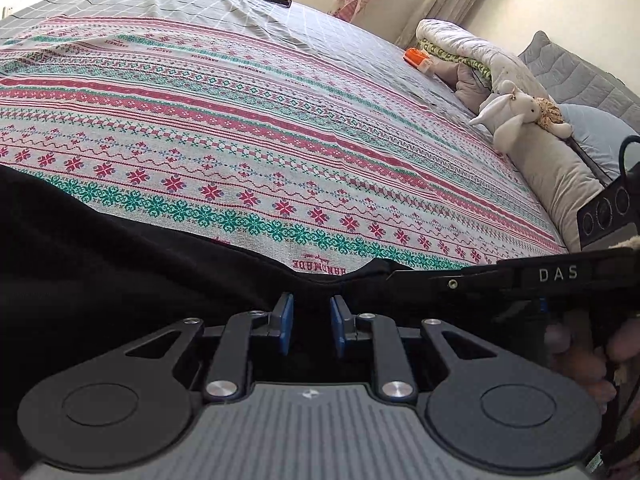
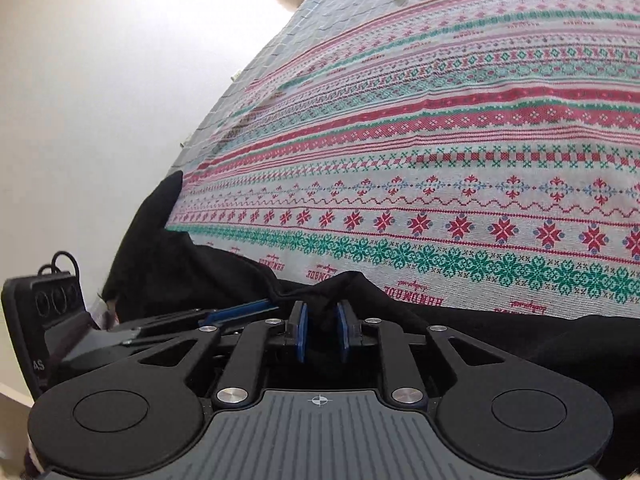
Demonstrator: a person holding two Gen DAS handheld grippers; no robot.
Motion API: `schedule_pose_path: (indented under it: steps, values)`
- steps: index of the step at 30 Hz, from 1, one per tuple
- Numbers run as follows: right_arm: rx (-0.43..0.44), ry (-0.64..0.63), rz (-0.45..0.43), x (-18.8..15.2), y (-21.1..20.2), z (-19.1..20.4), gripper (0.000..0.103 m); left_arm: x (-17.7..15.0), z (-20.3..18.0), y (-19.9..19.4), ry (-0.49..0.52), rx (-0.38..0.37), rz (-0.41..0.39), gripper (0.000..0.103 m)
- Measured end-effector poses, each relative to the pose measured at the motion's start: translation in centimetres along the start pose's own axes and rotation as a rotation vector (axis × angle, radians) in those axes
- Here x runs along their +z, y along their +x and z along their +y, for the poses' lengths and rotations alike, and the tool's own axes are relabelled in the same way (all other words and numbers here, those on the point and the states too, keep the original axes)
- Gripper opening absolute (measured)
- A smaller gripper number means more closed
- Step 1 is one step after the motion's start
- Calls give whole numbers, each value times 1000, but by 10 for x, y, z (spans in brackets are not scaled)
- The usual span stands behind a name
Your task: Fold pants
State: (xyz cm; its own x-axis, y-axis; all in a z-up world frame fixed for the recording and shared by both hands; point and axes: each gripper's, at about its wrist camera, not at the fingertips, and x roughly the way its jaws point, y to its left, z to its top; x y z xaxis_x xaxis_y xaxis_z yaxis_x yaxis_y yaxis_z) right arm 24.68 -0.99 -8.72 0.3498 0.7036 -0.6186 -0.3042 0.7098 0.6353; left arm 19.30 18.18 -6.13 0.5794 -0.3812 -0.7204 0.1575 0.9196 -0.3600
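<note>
Black fabric pants (image 1: 120, 248) bunched on patterned bedspread (image 1: 280, 140), fold barely begun: left tongs (image 1: 311, 326) narrow, fabric between pads; right tongs (image 2: 322, 330) narrow, pads flanking a fabric ridge, grip unclear.

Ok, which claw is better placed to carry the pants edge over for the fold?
Probably the right claw: a raised ridge of the black pants stands between its pads. The left claw sits at the same edge, but its gap is too dark to tell.
</note>
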Motion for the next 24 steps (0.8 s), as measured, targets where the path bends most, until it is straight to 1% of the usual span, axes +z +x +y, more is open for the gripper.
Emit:
schedule_pose_path:
  steps: [4,6,8,10,11,12,13,16,18,19,21,22,23,24]
  values:
    - [14,113,56,9,14,-10,19,-3,0,-1,26,9,3,32]
    - [42,165,62,15,19,-13,19,-5,-1,-2,41,10,3,33]
    - [64,195,64,19,25,-14,19,-6,-1,-3,60,12,4,33]
    - [61,185,55,22,32,-9,17,-7,-3,-4,79,16,6,33]
    - [41,157,38,23,33,-4,12,-8,-3,-4,87,18,6,33]
    - [21,129,17,23,34,1,10,-8,-4,-4,91,21,13,33]
    - [-1,84,-30,26,32,8,9,-9,-4,-4,96,22,11,33]
    - [-64,23,-165,40,25,19,9,-10,-5,-4,118,23,16,33]
    - [-118,-14,-201,50,24,22,8,-9,-5,-4,124,22,21,33]
    - [-176,-52,-225,55,23,24,8,-9,-4,-4,127,21,24,34]
    - [-260,-103,-257,62,18,25,13,-8,-5,-3,127,21,27,34]
    - [-289,-109,-273,64,15,25,13,-7,-4,-3,124,18,25,34]
    - [-300,-113,-285,64,9,24,13,-7,-3,-3,120,17,14,35]
    - [-290,-124,-294,61,2,25,13,-7,-4,-5,120,21,-3,35]
